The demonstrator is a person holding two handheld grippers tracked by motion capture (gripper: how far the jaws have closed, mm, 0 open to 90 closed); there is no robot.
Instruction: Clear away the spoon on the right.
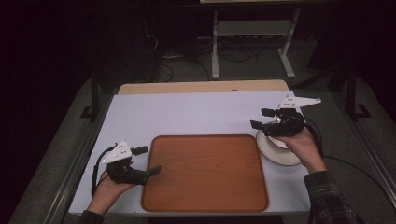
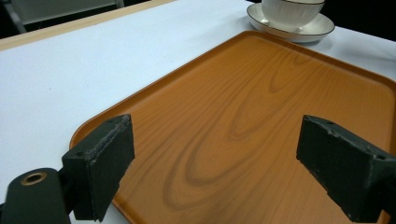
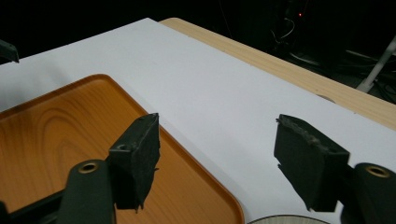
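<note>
- Black jaws of the left gripper [image 2: 215, 175] stand wide apart at the bottom of its own view, over the near corner of the wooden tray [image 2: 261, 121], holding nothing.
- Bare tray floor runs up to a raised rim; white table [image 1: 196, 112] shows on all sides of it.
- Right gripper [image 1: 261, 119], jaws also wide and holding nothing, hovers at centre right of the high view, above the saucer's [image 1: 285, 156] left edge.
- At upper right of the left gripper view, a white cup [image 2: 292, 11] sits on the saucer, just off the tray's far corner; its inside is hidden.
</note>
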